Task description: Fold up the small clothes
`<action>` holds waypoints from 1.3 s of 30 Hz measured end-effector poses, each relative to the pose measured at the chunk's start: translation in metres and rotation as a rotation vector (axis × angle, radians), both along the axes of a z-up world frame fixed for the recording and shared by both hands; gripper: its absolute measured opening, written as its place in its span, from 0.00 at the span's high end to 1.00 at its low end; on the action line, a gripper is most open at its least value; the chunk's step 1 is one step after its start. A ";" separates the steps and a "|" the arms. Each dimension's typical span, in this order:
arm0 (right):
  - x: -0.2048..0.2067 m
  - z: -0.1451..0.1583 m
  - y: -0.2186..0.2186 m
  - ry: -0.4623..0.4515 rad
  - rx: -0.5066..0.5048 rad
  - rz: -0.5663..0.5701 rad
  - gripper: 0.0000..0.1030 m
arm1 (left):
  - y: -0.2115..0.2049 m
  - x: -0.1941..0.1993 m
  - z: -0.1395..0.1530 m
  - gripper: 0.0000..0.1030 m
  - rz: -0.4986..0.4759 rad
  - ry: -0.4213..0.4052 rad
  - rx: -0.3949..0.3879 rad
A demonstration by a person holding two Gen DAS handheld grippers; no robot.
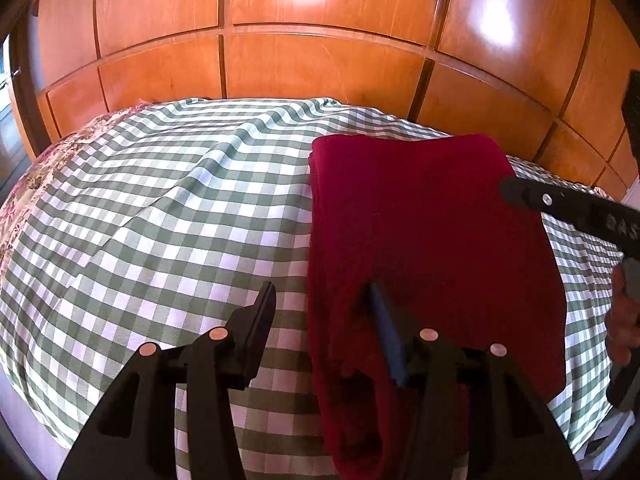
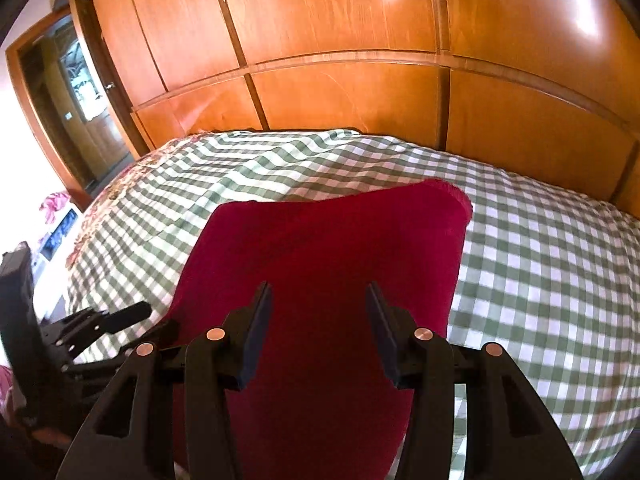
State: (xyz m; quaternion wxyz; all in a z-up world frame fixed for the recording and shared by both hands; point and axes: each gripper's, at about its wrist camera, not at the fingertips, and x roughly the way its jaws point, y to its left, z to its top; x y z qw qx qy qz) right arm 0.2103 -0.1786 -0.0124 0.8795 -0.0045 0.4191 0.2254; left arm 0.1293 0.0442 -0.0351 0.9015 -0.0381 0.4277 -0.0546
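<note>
A dark red folded garment (image 1: 432, 220) (image 2: 332, 240) lies flat on the green-and-white checked bedspread (image 1: 160, 200) (image 2: 540, 260). My left gripper (image 1: 322, 286) stands open over the garment's near left edge. Its right finger (image 1: 384, 320) is over the red cloth and its left finger over the checks, with nothing pinched. My right gripper (image 2: 318, 286) hovers open above the garment's near half, and nothing sits between its pads. In the left wrist view one right-gripper finger (image 1: 520, 192) reaches in from the right. The left gripper (image 2: 132, 312) shows at the left of the right wrist view.
A wooden panelled wardrobe (image 1: 320, 68) (image 2: 360, 92) runs close behind the bed. A floral cover (image 1: 24, 200) shows at the bed's left edge. An open doorway (image 2: 72, 120) lies at the far left. Bare checked spread extends left of the garment.
</note>
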 end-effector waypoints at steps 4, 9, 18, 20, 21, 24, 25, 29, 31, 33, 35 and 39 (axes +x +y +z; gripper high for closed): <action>0.011 -0.003 0.005 0.004 -0.018 -0.003 0.54 | 0.001 0.001 -0.004 0.52 0.003 0.007 -0.009; 0.013 -0.006 0.011 -0.005 -0.027 -0.005 0.44 | 0.007 0.002 -0.002 0.48 0.009 0.017 -0.067; 0.007 -0.001 0.003 -0.020 0.012 -0.042 0.41 | 0.022 0.040 -0.006 0.92 -0.033 0.058 -0.205; 0.008 -0.004 0.002 -0.011 0.018 -0.046 0.41 | 0.019 0.042 -0.011 0.93 -0.032 0.060 -0.182; 0.009 -0.007 0.003 -0.005 0.014 -0.046 0.41 | 0.017 0.041 -0.015 0.93 -0.027 0.055 -0.164; 0.023 -0.031 0.009 0.062 -0.017 -0.048 0.41 | 0.017 0.039 -0.031 0.90 0.005 0.064 -0.158; 0.030 -0.045 0.012 0.085 -0.033 -0.057 0.41 | 0.018 0.038 -0.034 0.89 0.016 0.064 -0.164; 0.031 -0.052 0.016 0.053 -0.051 -0.062 0.41 | 0.021 0.038 -0.034 0.66 0.060 0.070 -0.137; 0.028 -0.047 0.011 0.046 -0.032 -0.057 0.40 | 0.023 0.036 -0.028 0.54 0.072 0.062 -0.122; 0.019 -0.040 0.000 0.032 0.012 -0.064 0.33 | 0.026 0.033 -0.019 0.46 0.067 0.046 -0.123; 0.010 -0.034 -0.012 0.021 0.069 -0.081 0.22 | 0.027 0.030 -0.010 0.40 0.055 0.029 -0.138; -0.004 -0.030 -0.033 0.020 0.121 -0.123 0.14 | 0.022 0.020 0.003 0.32 0.009 -0.004 -0.171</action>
